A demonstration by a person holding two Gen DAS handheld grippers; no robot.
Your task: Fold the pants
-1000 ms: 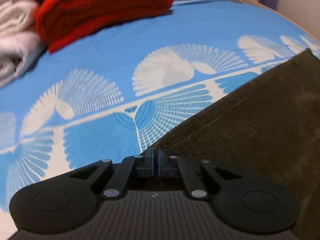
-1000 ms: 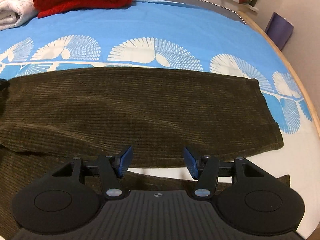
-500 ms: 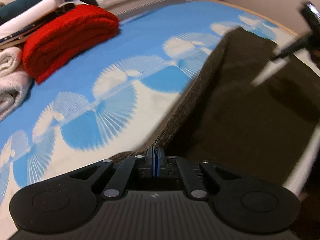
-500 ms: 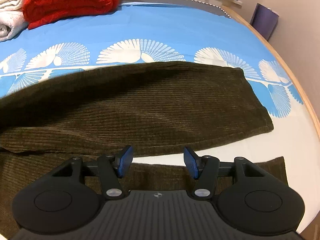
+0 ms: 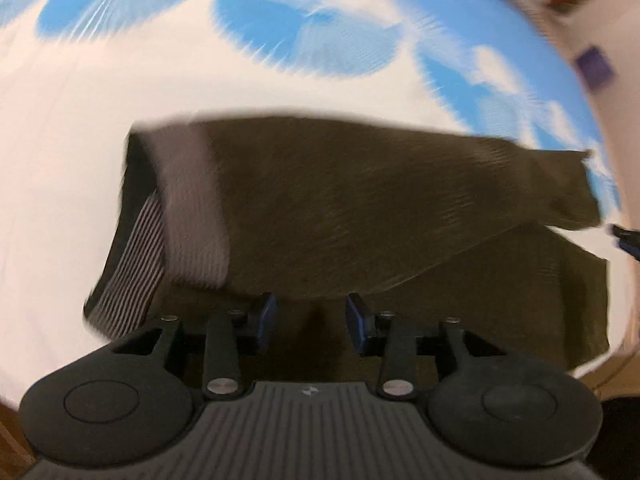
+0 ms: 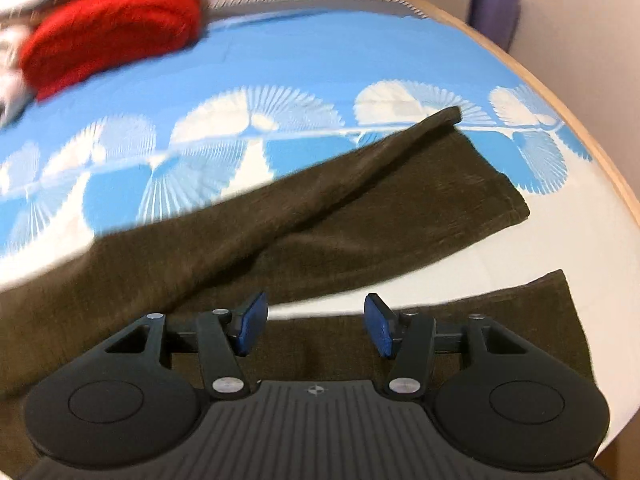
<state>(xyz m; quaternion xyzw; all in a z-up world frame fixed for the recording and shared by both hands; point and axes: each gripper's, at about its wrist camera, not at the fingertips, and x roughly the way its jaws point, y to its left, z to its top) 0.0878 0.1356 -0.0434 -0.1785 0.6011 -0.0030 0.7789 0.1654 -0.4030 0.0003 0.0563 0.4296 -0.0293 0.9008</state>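
The dark olive corduroy pants (image 5: 360, 208) lie on the blue-and-white bed cover, one leg across the other. At the left the waist is turned over and shows its striped lining (image 5: 136, 272). My left gripper (image 5: 310, 322) is open and empty, just above the pants' near edge. In the right wrist view the upper leg (image 6: 360, 208) runs diagonally to its hem at the right, and the lower leg (image 6: 480, 328) lies under my right gripper (image 6: 314, 326), which is open and empty. The left view is blurred.
A folded red blanket (image 6: 116, 28) and white towels (image 6: 12, 88) sit at the far left of the bed. The bed's wooden rim (image 6: 560, 100) curves along the right. A purple box (image 6: 494, 12) stands beyond it. The right gripper's tip (image 5: 626, 238) shows at the left view's right edge.
My left gripper has let go of the pants and opened, and now looks down on them. The upper leg has swung over diagonally. My right gripper stayed open.
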